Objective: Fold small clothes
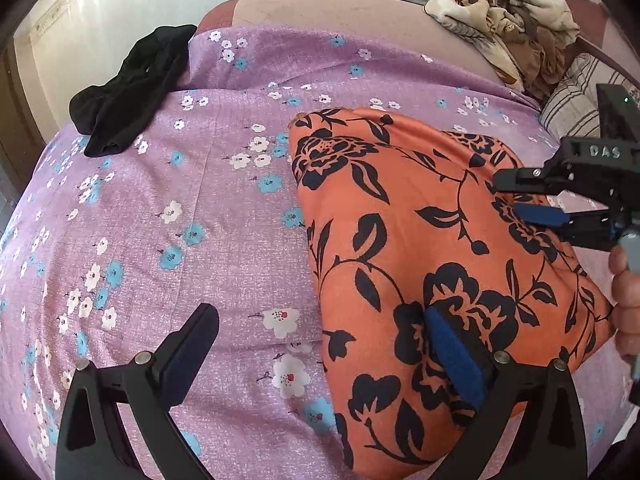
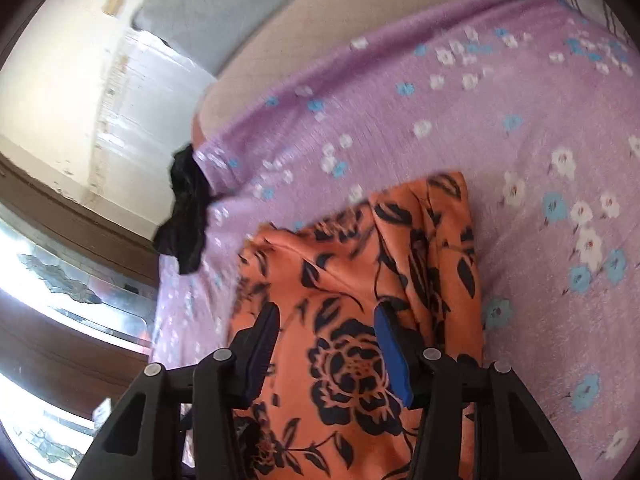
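Bed: a lilac bedsheet (image 1: 168,208) with white and blue flowers covers the bed and carries everything.
Orange floral garment (image 1: 420,248): lies on the sheet already folded into a compact rectangle; in the right wrist view a doubled layer shows along its right edge.
Beige patterned clothes (image 1: 504,12): a crumpled heap at the far right of the bed, not yet folded.
Black garment (image 1: 124,100): bunched at the far left edge, well apart from the orange piece.
Left hand-held gripper (image 1: 320,344): jaws spread wide and empty, one finger over bare sheet, the other over the orange cloth's near left part.
Right hand-held gripper (image 2: 326,344): jaws about half open above the orange cloth, pads not pressing it, nothing held.
Step in hand: probably the final fold or smoothing; pinch both layers at the near corners, lift evenly, lay edge on edge, avoid dragging the sheet.
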The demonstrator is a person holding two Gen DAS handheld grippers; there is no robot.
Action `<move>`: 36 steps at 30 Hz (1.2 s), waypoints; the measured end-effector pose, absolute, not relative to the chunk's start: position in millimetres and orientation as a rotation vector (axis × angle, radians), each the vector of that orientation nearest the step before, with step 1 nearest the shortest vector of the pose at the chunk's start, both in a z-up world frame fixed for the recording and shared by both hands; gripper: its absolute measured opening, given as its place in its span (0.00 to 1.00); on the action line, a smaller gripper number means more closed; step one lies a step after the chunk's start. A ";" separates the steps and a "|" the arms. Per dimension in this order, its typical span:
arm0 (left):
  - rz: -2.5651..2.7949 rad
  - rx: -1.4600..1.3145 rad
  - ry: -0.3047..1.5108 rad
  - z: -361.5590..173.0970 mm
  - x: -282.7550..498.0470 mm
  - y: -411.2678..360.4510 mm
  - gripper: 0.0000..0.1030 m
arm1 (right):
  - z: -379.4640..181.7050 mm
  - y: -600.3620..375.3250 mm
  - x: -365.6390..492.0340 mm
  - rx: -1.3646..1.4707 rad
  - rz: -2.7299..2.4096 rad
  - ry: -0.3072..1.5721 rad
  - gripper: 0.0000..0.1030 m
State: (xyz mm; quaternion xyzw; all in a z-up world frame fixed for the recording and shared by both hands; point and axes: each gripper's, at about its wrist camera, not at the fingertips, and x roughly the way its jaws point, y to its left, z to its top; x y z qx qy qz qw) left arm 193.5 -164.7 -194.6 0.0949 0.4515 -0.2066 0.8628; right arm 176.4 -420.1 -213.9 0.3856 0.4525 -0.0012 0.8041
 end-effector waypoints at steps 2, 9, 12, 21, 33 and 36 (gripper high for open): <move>-0.430 0.191 0.945 -193.2 193.3 -164.4 0.99 | -208.7 -416.1 174.9 0.777 -0.003 0.944 0.52; -0.396 0.272 0.881 -186.9 181.2 -171.8 0.99 | -187.3 -424.5 154.6 0.790 0.015 0.825 0.52; -0.387 0.283 0.870 -186.6 180.0 -173.0 0.99 | -184.0 -426.2 148.9 0.793 0.017 0.802 0.53; -0.394 0.277 0.872 -188.6 181.6 -173.2 0.99 | -202.5 -413.3 160.8 0.742 0.006 0.940 0.53; -0.453 0.270 0.849 -175.8 185.3 -169.7 0.99 | -184.0 -429.4 149.3 0.737 0.018 0.843 0.60; -0.497 0.197 0.858 -165.9 198.3 -155.5 0.99 | -182.4 -447.0 141.1 0.736 -0.012 0.853 0.68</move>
